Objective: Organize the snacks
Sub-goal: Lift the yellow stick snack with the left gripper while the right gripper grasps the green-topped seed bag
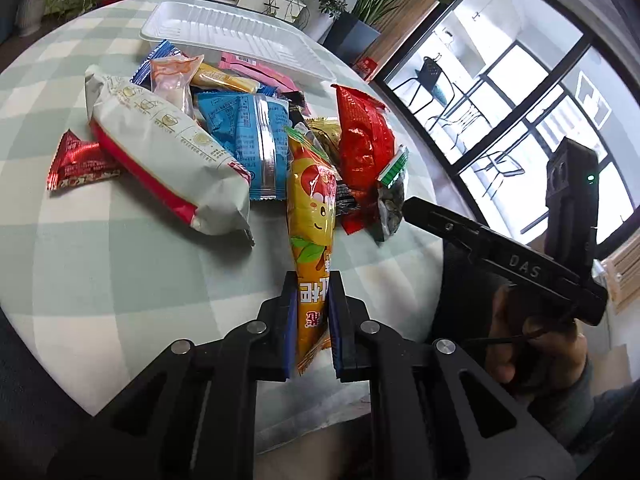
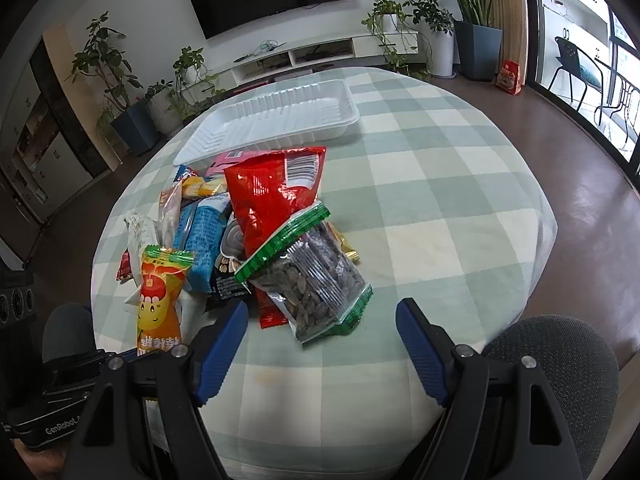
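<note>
My left gripper (image 1: 313, 280) is shut on the near end of a long orange-yellow snack pack (image 1: 312, 208), which also shows in the right wrist view (image 2: 158, 300). Its far end rests on a pile of snacks: a red bag (image 2: 272, 196), a clear green-edged bag of seeds (image 2: 308, 280), blue packs (image 1: 248, 140), a white-and-red pack (image 1: 168, 152). An empty white plastic tray (image 2: 276, 120) lies behind the pile. My right gripper (image 2: 322, 312) is open and empty just in front of the seed bag.
A round table with a green-and-white checked cloth (image 2: 440, 208) holds everything. A small red pack (image 1: 76, 160) lies apart at the left. Chair backs (image 2: 560, 364) stand at the near edge. Potted plants (image 2: 468, 24) and a window stand beyond.
</note>
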